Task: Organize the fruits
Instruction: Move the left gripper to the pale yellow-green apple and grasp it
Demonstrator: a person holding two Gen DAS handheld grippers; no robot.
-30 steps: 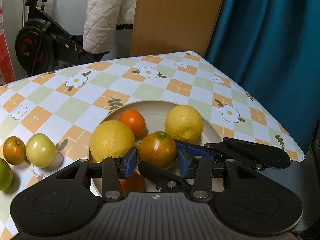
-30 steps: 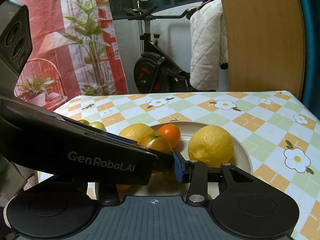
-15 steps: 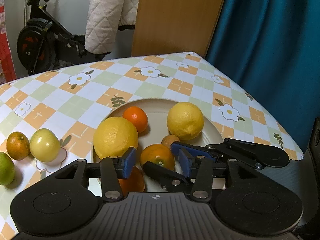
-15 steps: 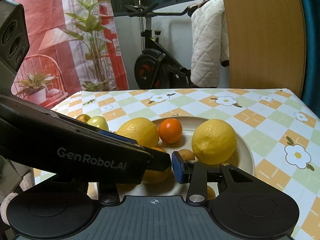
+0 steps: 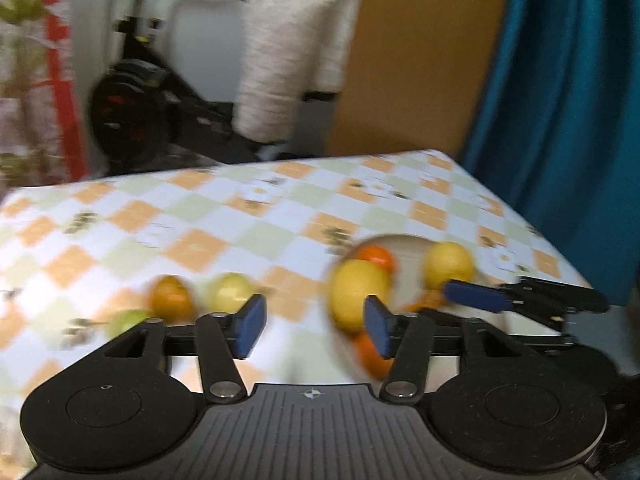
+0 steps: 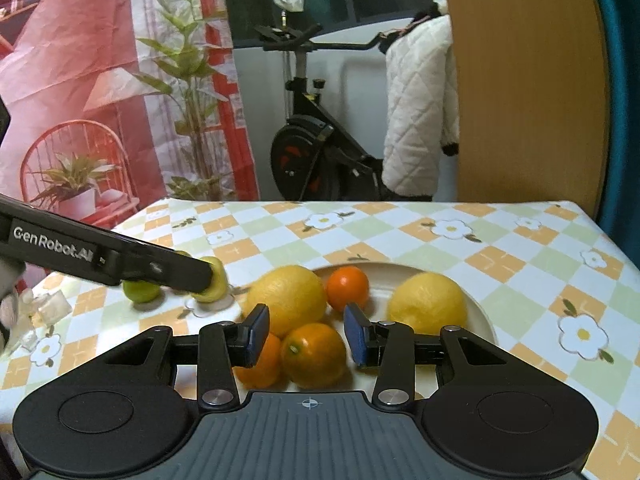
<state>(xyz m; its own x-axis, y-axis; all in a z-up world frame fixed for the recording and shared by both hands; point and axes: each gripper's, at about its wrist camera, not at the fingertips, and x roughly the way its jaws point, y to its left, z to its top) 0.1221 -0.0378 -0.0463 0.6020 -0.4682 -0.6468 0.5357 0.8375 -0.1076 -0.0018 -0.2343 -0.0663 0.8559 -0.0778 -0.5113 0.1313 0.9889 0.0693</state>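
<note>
1. The left tongs (image 5: 312, 328) have their blue pads apart and are opening, with nothing between them, only bare tablecloth (image 5: 240, 216) beyond. This view is smeared by motion.
2. The right tongs (image 6: 306, 332) hover low over the near side of the plate (image 6: 480, 316). Their pads stand apart on either side of a green-tinged orange (image 6: 314, 354). Neither pad visibly presses on it, and the orange rests among the other fruit.
3. In the right wrist view the plate holds a large lemon (image 6: 290, 298) on the left, a second lemon (image 6: 428, 304) on the right, and a small tangerine (image 6: 347, 288) between them at the back.
4. Another orange fruit (image 6: 260, 364) lies partly hidden behind the right tongs' left finger, touching the green-tinged orange.
5. To the left of the plate, on the cloth, sit a yellow-green fruit (image 6: 212, 284) and a green fruit (image 6: 140, 290). The black arm of the left tongs crosses in front of both.
6. The left wrist view shows a third loose piece, an orange-brown fruit (image 5: 172, 298), between those two.
7. The checked cloth carries white flower prints.
8. Behind the table stand an exercise bike (image 6: 316, 148) with a white quilted jacket (image 6: 420, 104) draped on it, a wooden panel (image 6: 528, 80) and a teal curtain (image 5: 568, 100).
</note>
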